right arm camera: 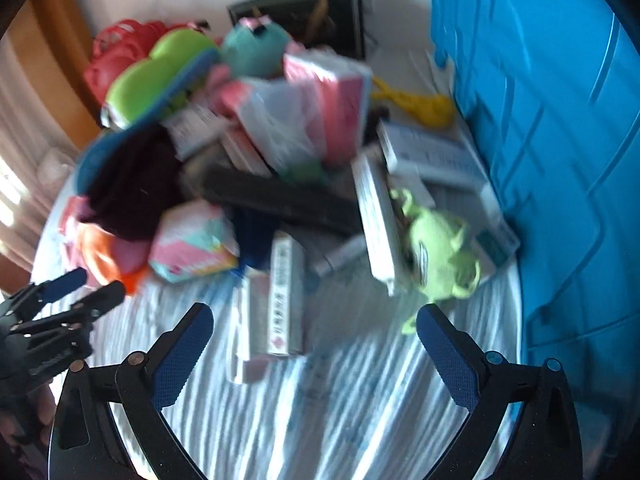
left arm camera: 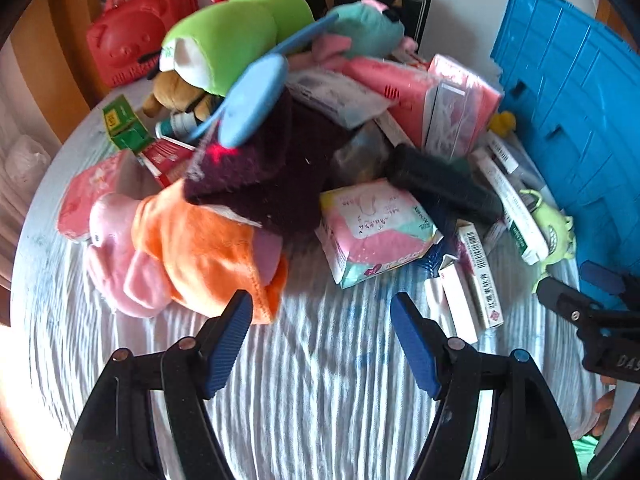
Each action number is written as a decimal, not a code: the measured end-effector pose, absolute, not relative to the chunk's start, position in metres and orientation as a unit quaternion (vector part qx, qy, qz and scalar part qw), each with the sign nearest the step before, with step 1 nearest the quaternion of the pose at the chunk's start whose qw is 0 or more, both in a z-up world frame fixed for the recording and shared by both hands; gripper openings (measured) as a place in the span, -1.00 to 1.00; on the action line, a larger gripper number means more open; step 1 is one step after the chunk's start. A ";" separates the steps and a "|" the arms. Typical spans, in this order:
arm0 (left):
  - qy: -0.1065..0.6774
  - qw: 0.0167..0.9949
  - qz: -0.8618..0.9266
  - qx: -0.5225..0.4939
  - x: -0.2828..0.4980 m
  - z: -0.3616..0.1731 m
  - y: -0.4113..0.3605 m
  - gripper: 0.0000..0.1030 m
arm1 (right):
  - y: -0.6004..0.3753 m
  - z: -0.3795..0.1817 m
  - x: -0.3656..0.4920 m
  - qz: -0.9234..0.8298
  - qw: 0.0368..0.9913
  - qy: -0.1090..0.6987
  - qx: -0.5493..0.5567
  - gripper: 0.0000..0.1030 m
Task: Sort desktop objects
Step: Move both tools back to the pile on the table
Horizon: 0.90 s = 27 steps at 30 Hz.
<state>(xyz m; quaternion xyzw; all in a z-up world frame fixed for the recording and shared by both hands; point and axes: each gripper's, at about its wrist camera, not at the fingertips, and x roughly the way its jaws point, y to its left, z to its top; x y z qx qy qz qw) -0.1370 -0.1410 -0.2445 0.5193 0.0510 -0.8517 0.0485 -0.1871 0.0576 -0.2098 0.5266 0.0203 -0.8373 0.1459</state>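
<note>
Both grippers — left gripper (left arm camera: 322, 344) and right gripper (right arm camera: 316, 356) — hang with jaws apart, empty, above the striped tabletop (left arm camera: 312, 400). Sorting looks barely begun: plush toys, boxes and packets sit heaped mid-table beside the blue crate (left arm camera: 572, 92). Box labels (left arm camera: 482, 276) — barcodes, unreadable print.

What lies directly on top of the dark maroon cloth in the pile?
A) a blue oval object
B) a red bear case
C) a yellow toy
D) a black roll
A: in the left wrist view the blue oval object rests on the upper edge of the dark maroon cloth.
</note>
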 end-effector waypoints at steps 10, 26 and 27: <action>0.019 0.009 -0.850 0.526 -0.203 -0.259 -0.114 0.38 | 0.066 -0.246 -0.198 -0.819 0.112 0.026 0.563 1.00; 0.034 0.019 -0.822 0.568 -0.191 -0.279 -0.131 0.45 | 0.070 -0.261 -0.205 -0.797 0.135 0.015 0.588 1.00; 0.033 0.025 -0.821 0.570 -0.183 -0.281 -0.133 0.46 | 0.069 -0.262 -0.204 -0.795 0.136 0.017 0.591 1.00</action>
